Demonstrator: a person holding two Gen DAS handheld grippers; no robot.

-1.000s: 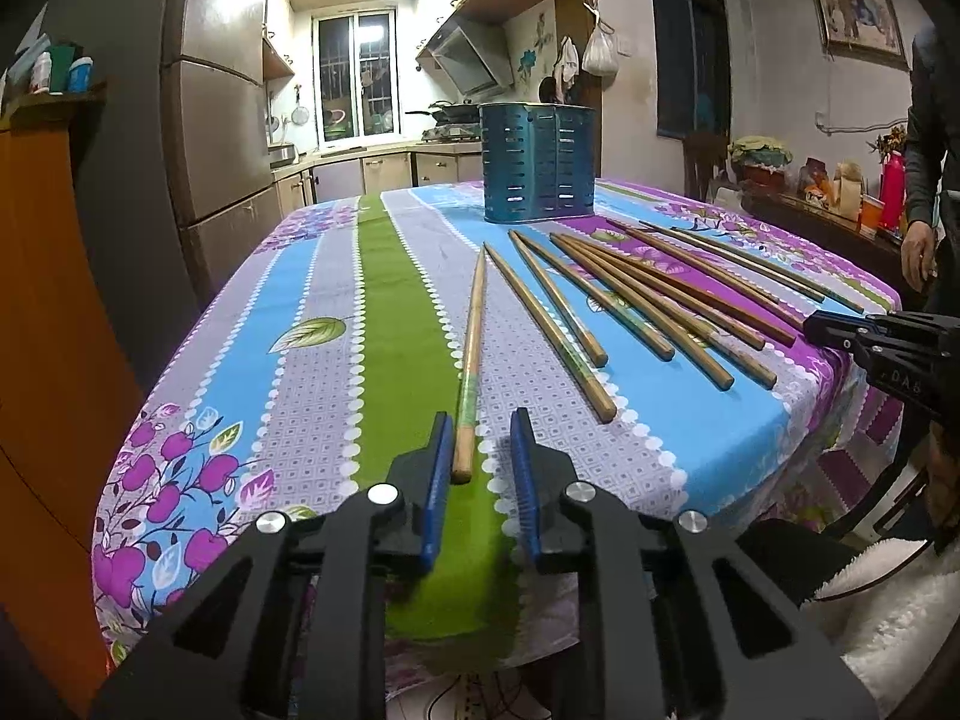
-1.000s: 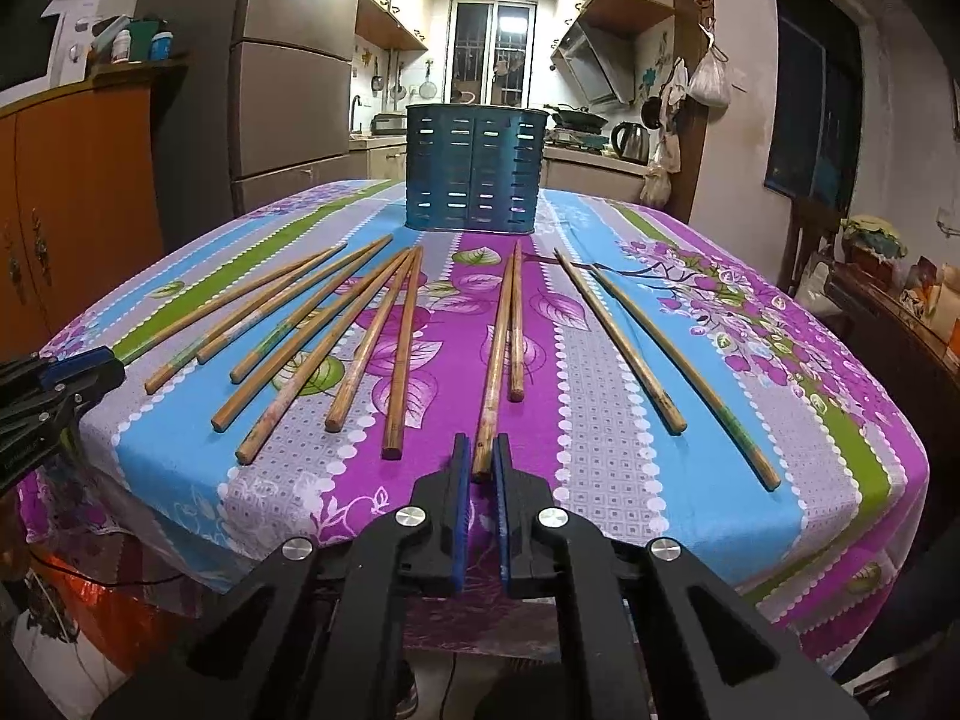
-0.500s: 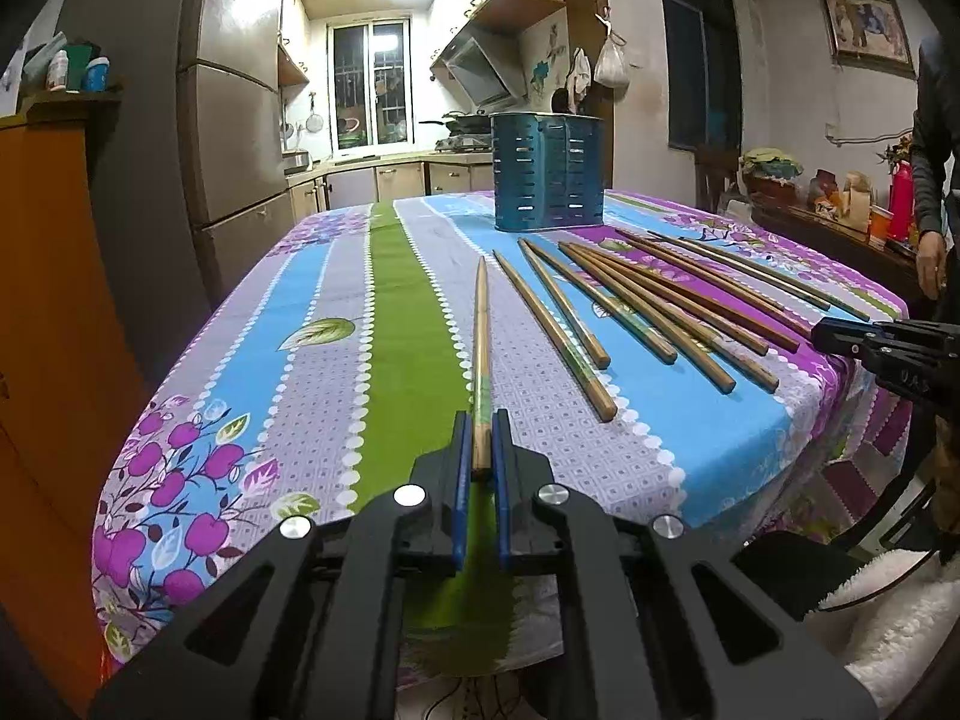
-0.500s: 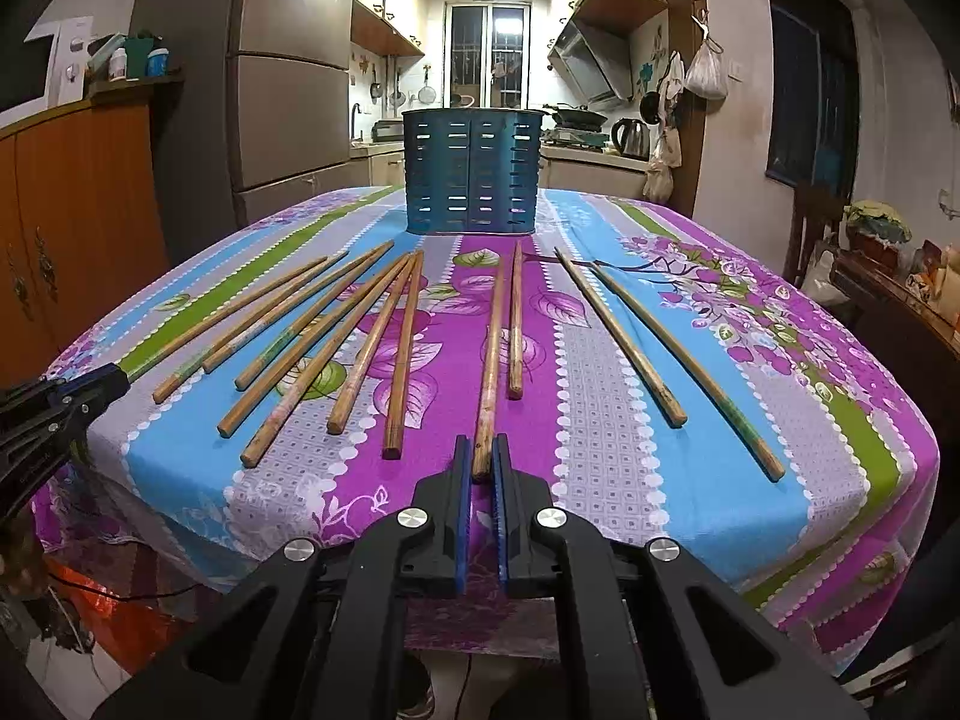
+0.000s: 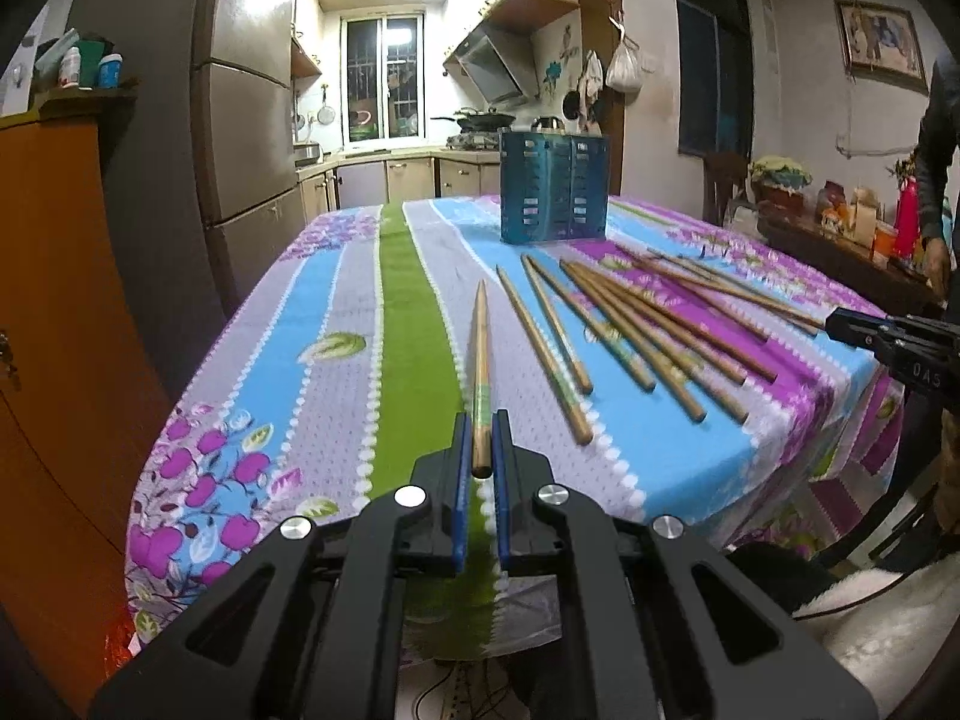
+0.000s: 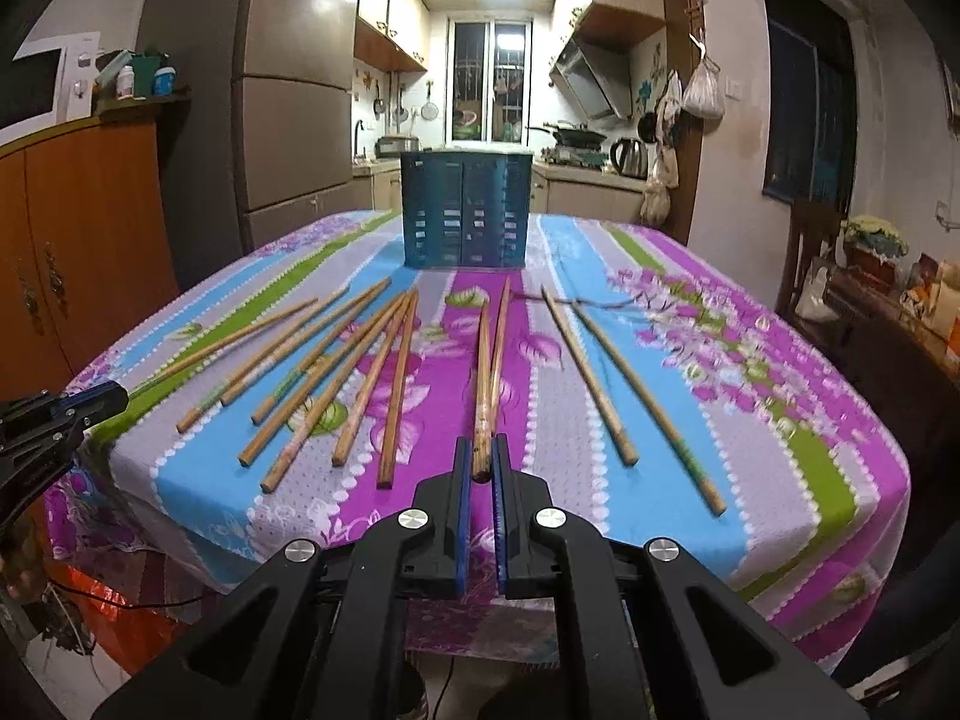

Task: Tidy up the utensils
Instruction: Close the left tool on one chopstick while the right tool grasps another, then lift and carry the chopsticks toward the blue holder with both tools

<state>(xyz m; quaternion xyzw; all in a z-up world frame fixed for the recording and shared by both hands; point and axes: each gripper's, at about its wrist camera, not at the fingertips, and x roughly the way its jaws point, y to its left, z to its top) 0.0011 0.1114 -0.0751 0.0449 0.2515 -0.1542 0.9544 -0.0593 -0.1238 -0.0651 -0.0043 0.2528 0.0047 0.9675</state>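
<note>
The chopsticks are thin, round sticks of light brown wood, each one thicker at one end and narrowing to a tip. The left gripper (image 5: pixel 479 450), black with blue pads, is clamped on the thick end of one chopstick (image 5: pixel 481 360), which has a green band near the grip; its long axis runs straight away from the camera and its tip points toward the far side of the table. The right gripper (image 6: pixel 478 468) is closed on the thick end of another chopstick (image 6: pixel 483 384), which also points ahead, toward the blue holder (image 6: pixel 467 210). A second stick (image 6: pixel 499 348) lies just beside it, and I cannot tell if they touch. The holder is a box-shaped blue container with rows of slots in its walls, standing upright at the far end. The other chopsticks (image 6: pixel 360 384) lie spread like a fan on the smooth tablecloth (image 5: pixel 312 324), striped and flowered in blue, green and purple. They are between the two grippers.
</note>
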